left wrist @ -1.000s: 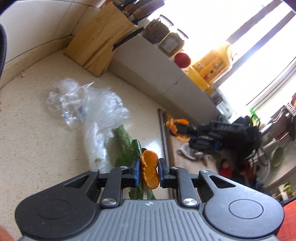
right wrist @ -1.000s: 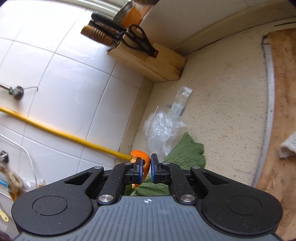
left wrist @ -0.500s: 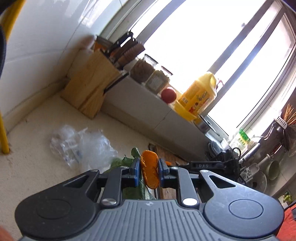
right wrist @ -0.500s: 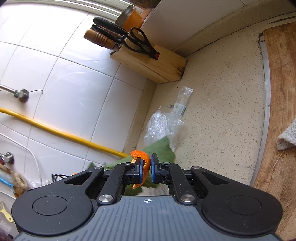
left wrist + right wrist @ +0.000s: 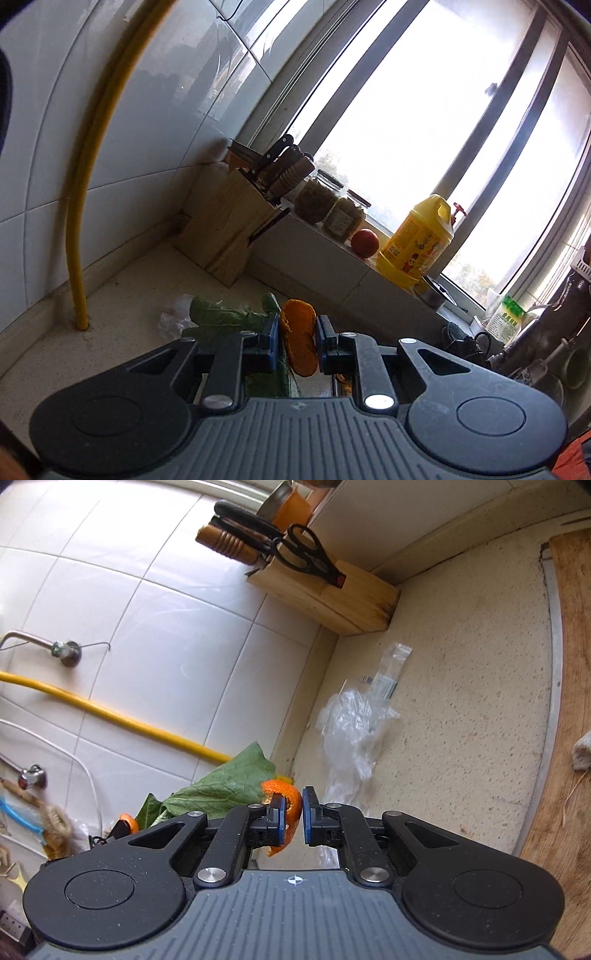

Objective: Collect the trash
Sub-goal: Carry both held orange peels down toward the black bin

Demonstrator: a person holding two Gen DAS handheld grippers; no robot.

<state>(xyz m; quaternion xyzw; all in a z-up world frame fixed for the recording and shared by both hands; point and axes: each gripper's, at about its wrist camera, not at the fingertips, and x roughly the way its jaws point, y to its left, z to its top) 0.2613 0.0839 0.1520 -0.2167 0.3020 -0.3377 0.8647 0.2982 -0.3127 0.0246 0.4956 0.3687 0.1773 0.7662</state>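
My left gripper [image 5: 297, 332] is shut on a piece of orange peel [image 5: 299, 347], lifted above the counter. A green leaf [image 5: 221, 317] hangs at its left finger, off the counter; whether it is pinched too I cannot tell. My right gripper [image 5: 293, 812] is shut on a curled strip of orange peel [image 5: 286, 805], which lies against the left pad. In the right wrist view the leaf [image 5: 221, 790] is raised near the tiled wall, with the left gripper's tip [image 5: 125, 823] at lower left. Crumpled clear plastic [image 5: 354, 731] and a small clear bag [image 5: 388, 672] lie on the speckled counter [image 5: 461, 664].
A wooden knife block [image 5: 332, 587] stands in the counter's corner. A yellow pipe [image 5: 79, 229] rises along the tiled wall. Jars [image 5: 328, 206], a tomato [image 5: 365, 242] and a yellow bottle [image 5: 421, 243] line the window ledge. A wooden cutting board [image 5: 569, 701] with a cloth [image 5: 581, 749] lies at right.
The left gripper has risen and tilted up toward the window, lifting its peel and the leaf off the counter. The right gripper has drawn back slightly, peel still held.
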